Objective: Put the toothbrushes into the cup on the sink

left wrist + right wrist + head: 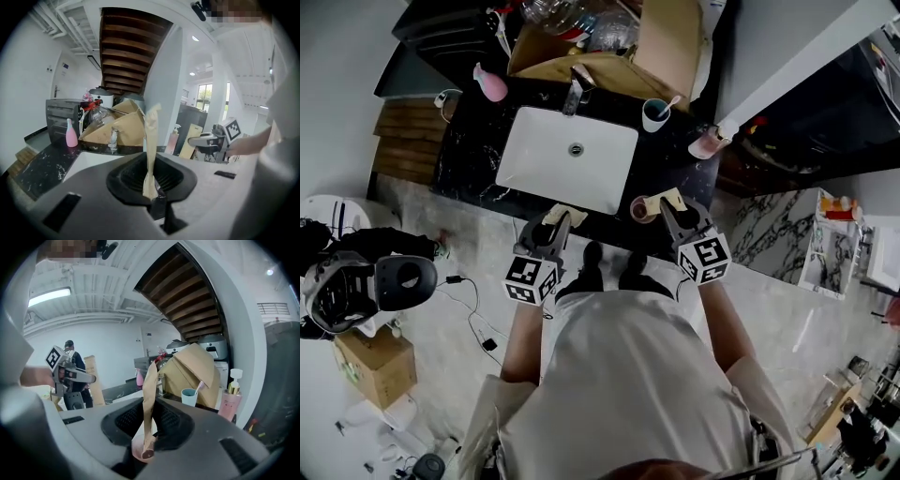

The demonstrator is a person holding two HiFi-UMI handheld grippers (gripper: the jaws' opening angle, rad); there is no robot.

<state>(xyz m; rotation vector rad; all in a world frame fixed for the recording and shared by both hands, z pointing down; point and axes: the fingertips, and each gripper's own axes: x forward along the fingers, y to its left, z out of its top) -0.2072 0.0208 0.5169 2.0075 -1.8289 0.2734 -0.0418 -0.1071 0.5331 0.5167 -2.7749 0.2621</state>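
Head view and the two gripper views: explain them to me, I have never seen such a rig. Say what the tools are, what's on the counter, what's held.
There is no robot: a person holds a two-jaw tool in each hand, the left gripper and the right gripper. The head view looks down from the person's head. Each gripper view comes from a camera on that tool, looking along its jaws. On the black counter are a white sink, a faucet, a pink bottle, a pump bottle, a small pink cup and a teal cup holding one toothbrush. The left tool is shut on a tan strip, the right on a second tan strip. Whether they are wrapped toothbrushes I cannot tell.
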